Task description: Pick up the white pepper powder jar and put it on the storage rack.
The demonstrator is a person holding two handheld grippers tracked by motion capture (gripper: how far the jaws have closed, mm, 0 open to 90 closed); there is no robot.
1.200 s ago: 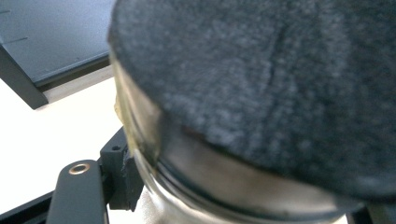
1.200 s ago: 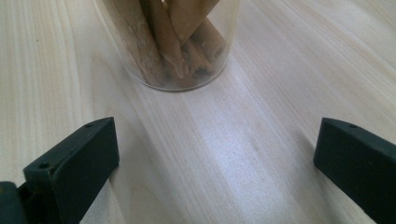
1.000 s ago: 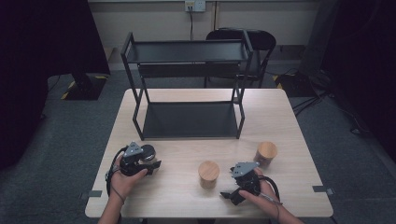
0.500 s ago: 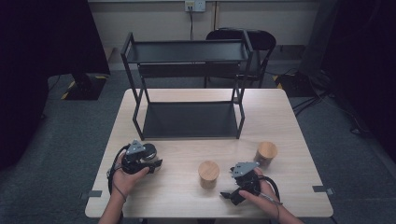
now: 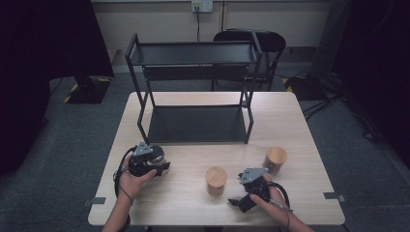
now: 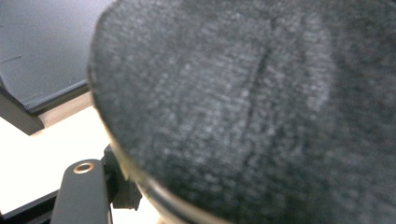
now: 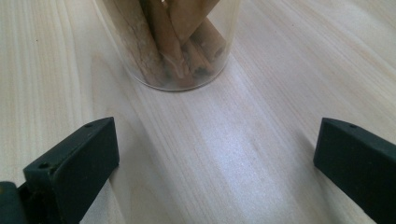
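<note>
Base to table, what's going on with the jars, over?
Left hand-held gripper shut on grey-lidded jar. Right hand-held gripper open, facing jar of cinnamon sticks, not touching. Nothing between them.

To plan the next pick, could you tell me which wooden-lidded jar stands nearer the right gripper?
The middle jar, just left of the right gripper; the other jar stands farther back.

Black grippers [image 5: 145,164], grey three-cornered top plates, looping black cables.

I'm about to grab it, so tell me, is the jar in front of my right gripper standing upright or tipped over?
Upright. The clear jar stands on its base on the table, sticks inside, ahead of the open right gripper.
</note>
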